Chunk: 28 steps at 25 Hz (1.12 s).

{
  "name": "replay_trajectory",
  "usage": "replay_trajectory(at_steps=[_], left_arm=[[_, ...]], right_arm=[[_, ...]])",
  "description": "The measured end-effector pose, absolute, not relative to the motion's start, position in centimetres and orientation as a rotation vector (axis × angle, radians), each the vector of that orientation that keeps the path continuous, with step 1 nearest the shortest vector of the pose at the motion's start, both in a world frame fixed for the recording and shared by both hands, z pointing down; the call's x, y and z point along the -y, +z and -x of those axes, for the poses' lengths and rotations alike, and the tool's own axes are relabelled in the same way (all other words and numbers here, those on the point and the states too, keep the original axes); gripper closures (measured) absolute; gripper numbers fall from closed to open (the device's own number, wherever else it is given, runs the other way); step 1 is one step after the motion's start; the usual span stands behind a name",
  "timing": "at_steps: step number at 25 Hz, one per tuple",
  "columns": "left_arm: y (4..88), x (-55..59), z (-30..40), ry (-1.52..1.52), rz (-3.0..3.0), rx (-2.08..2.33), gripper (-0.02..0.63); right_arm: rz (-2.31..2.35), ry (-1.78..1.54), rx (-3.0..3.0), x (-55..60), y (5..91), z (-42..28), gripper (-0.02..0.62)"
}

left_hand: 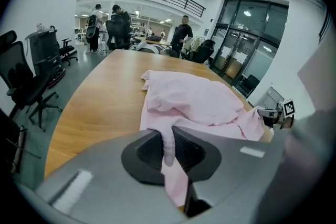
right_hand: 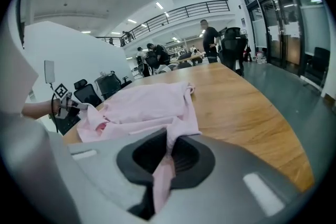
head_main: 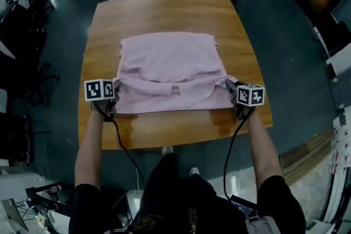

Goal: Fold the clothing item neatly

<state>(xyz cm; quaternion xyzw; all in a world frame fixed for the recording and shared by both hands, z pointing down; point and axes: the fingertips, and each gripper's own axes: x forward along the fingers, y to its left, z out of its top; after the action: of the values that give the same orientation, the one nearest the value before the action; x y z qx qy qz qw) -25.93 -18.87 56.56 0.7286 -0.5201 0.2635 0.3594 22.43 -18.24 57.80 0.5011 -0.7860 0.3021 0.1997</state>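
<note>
Two grey handheld grippers are in play: the left gripper point(head_main: 113, 86) and the right gripper point(head_main: 231, 88). Each has its jaws clamped on a pinch of the one pale pink cloth garment point(head_main: 170, 66). That garment lies on the single rounded wooden table point(head_main: 164, 13), with a rumpled layer doubled across its near part. In the head view the pinched edges are hard to make out beside the two marker cubes point(head_main: 98, 89), and the sleeves cannot be told apart.

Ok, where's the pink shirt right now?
In the head view the shirt lies across the middle of the table, its near corners pinched by the left gripper and the right gripper.
</note>
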Motion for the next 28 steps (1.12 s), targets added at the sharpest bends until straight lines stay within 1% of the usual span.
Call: replay_trajectory(at_steps=[6, 7, 8, 10, 12, 15, 18, 24, 28], left_arm=[[59.4, 21.4, 26.6, 0.746, -1.845, 1.334, 0.569], [59.7, 21.6, 26.6, 0.744, -1.847, 1.332, 0.563], [59.8, 21.8, 26.5, 0.736, -1.854, 1.326, 0.553], [59.8, 22.4, 26.4, 0.714, -1.879, 1.306, 0.519], [59.8, 22.7, 26.5, 0.707, -1.905, 1.287, 0.437], [59.3, 22.6, 27.0, 0.737, -1.94, 1.31, 0.358], [58.2, 21.8, 27.2, 0.805, -1.991, 1.335, 0.298], [59.0, 16.7, 28.1, 0.967, -1.98, 1.313, 0.288], [61.0, 13.0, 28.2, 1.001, -1.929, 1.29, 0.285]], right_arm=[[-1.473, 0.89, 2.048, 20.9, 60.1, -23.2, 0.578], [-1.505, 0.901, 2.028, 21.3, 60.3, -23.4, 0.568], [-1.54, 0.912, 2.014, 21.6, 60.4, -23.7, 0.541], [-1.564, 0.919, 2.007, 22.4, 60.3, -23.7, 0.453], [-1.541, 0.892, 2.013, 23.1, 60.0, -23.2, 0.397], [-1.522, 0.827, 2.025, 23.1, 59.4, -23.2, 0.391], [-1.553, 0.759, 2.023, 22.3, 58.3, -24.3, 0.391], [-1.56, 0.708, 2.021, 18.6, 57.6, -26.0, 0.391], [-1.502, 0.703, 2.038, 15.8, 58.2, -26.8, 0.391]])
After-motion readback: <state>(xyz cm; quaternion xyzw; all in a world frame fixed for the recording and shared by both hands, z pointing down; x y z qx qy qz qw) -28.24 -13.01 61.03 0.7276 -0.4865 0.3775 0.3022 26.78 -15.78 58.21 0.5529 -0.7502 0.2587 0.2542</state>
